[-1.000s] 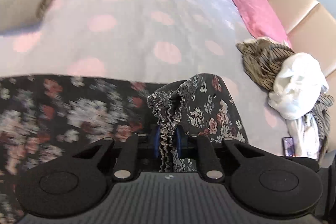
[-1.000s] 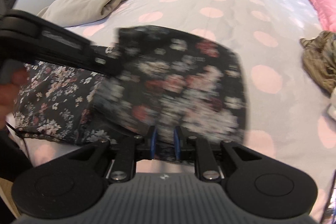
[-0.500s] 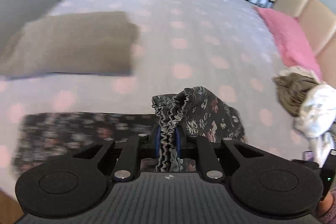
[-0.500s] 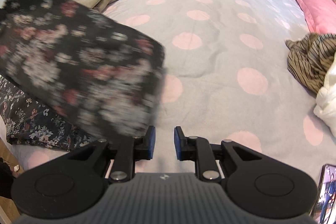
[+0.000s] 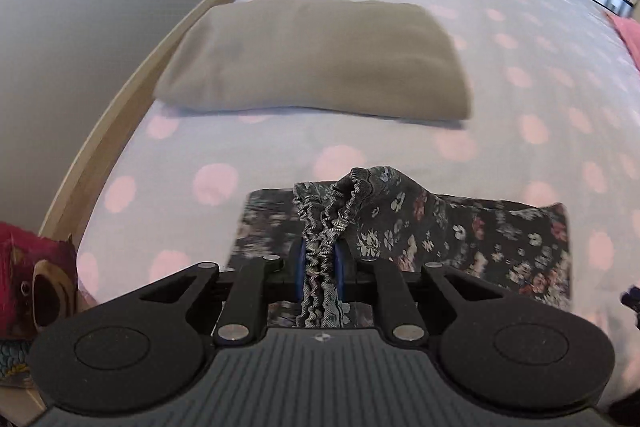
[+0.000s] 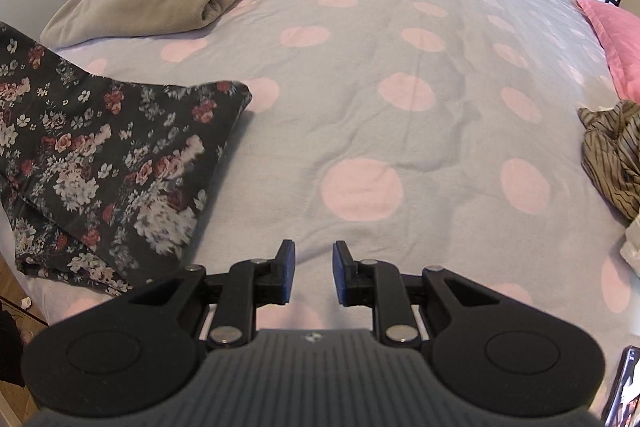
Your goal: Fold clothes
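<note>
The left gripper has its blue pads clamped on the gathered, elasticated edge of one dark floral garment: black cloth printed with white, grey and red flowers, its ruched band bunched up between the pads. The rest of it lies on the bed, spreading to the right of the gripper. In the right wrist view the same floral garment lies at the left near edge of the bed, part of it lifted. The right gripper has its jaws apart over bare cover, holding nothing. Farther off lies one folded beige garment, near the bed's wooden edge. At the right sit one crumpled striped garment and one pink pillow.
</note>
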Demonstrator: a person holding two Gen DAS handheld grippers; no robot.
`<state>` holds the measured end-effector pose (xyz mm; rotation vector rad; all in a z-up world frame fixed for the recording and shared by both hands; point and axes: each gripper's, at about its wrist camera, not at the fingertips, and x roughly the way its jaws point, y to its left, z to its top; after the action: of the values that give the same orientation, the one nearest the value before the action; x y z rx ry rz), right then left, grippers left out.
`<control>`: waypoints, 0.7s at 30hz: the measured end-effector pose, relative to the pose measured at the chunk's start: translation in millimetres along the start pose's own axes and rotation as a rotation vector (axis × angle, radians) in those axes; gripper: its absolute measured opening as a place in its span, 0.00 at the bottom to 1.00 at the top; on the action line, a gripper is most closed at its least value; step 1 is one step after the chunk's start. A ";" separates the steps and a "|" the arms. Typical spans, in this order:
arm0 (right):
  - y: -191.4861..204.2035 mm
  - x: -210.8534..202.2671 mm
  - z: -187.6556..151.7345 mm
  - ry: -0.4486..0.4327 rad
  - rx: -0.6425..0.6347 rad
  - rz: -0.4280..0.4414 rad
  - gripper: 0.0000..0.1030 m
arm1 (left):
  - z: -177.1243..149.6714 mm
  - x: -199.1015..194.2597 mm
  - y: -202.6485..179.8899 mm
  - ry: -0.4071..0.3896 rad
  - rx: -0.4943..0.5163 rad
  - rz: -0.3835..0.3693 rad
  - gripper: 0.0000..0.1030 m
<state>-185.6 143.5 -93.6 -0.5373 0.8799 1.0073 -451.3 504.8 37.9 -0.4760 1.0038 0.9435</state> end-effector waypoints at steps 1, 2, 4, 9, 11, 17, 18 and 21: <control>1.6 2.3 -0.1 0.005 -0.002 -0.002 0.22 | 0.3 8.3 5.1 0.001 0.005 0.013 0.12; 3.3 4.5 -0.2 0.009 -0.005 -0.005 0.22 | 0.2 17.4 9.7 0.005 0.006 0.029 0.12; 2.7 8.9 -1.5 0.019 -0.002 -0.008 0.22 | -0.7 36.8 18.1 0.017 0.002 0.065 0.12; -0.4 19.1 -3.1 0.046 0.010 -0.011 0.22 | -3.6 85.2 35.4 0.052 -0.004 0.133 0.12; -1.7 22.9 -2.9 0.053 0.017 -0.006 0.22 | -5.1 104.1 37.9 0.066 -0.003 0.148 0.12; -5.5 32.6 0.3 0.058 0.053 0.039 0.23 | -9.3 144.5 39.3 0.098 0.001 0.209 0.13; -5.4 32.9 1.6 0.055 0.063 0.060 0.24 | -9.7 149.5 37.6 0.108 0.023 0.223 0.14; -3.4 32.4 7.9 0.039 0.105 0.135 0.31 | -14.4 160.8 32.5 0.128 0.063 0.261 0.17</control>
<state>-171.4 163.9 -116.1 -0.4138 1.0091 1.0691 -452.5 583.2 -107.0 -0.3606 1.2289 1.1205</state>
